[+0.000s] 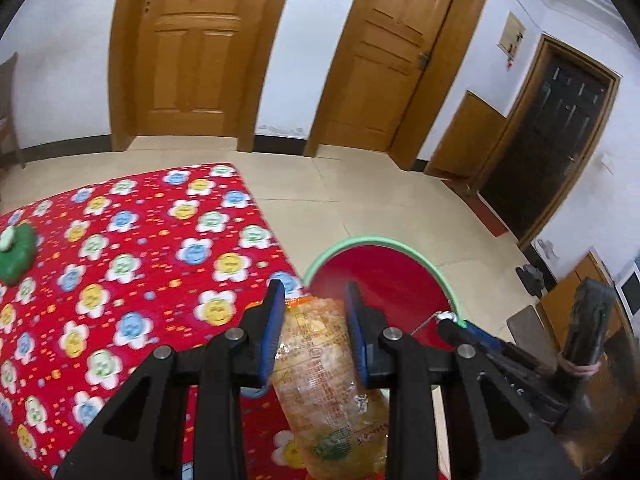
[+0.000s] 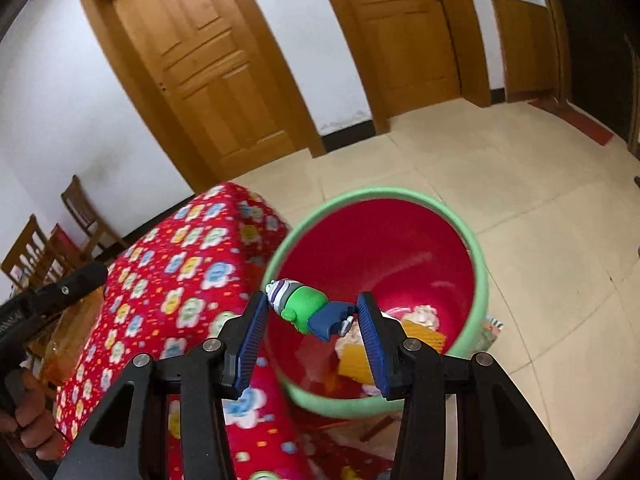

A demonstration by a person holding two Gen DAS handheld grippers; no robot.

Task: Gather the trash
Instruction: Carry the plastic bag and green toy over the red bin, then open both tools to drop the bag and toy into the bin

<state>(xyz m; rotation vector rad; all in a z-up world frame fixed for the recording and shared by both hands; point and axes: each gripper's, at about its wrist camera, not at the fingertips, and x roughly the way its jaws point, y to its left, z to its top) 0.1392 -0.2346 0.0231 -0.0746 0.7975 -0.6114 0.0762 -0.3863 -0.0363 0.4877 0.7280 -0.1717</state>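
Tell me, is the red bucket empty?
No. In the right wrist view, the bucket already holds yellow and white trash at its bottom.

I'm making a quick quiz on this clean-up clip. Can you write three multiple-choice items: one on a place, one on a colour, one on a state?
1. Where is the small toy figure?
A. between the right hand-held gripper fingers, above the bucket
B. on the floor
C. on the tablecloth

2. What colour is the bucket rim?
A. blue
B. green
C. black

3. What is the left hand-held gripper doing?
A. holding nothing
B. holding a snack bag
C. holding a chair

Answers: 1 A, figure spans the pads over the red interior; 2 B, pale green ring; 3 B, bag sits between the pads.
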